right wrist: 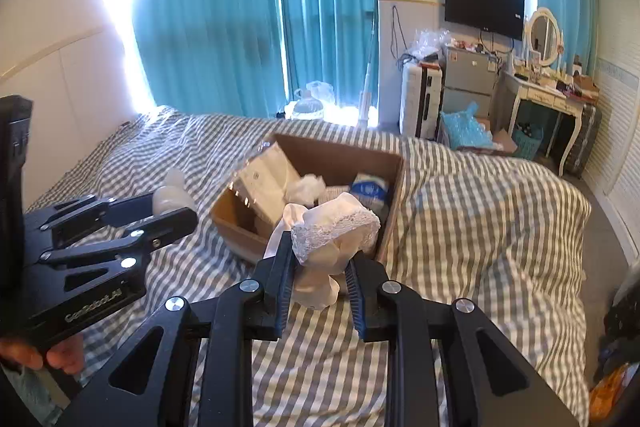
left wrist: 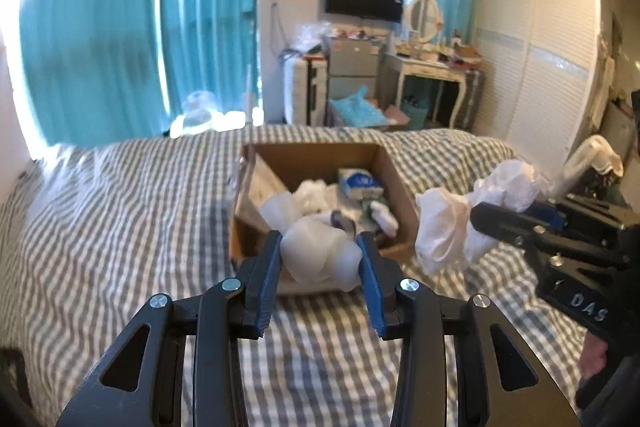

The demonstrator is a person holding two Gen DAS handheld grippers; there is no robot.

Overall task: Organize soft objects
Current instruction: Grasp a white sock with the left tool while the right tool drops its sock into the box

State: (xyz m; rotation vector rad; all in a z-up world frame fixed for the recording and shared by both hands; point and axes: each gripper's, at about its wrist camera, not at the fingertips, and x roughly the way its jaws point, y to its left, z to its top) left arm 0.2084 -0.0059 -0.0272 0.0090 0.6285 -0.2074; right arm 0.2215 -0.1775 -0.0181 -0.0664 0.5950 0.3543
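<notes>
On our left, we had the left gripper (left wrist: pixel 320 259) clenched on a soft white bundle (left wrist: pixel 318 253), held above the striped bed (left wrist: pixel 120 227) just short of the near wall of the cardboard box (left wrist: pixel 394 183), apparently so it could drop in among the soft things already inside. To the right, our right gripper (right wrist: pixel 318 269) was clamped around a cream lace-edged cloth (right wrist: pixel 334 231), lifted clear of the bedding and close to the box's near corner, likely for the same reason. Both loads hung beside each other, near the box but not yet over it.
</notes>
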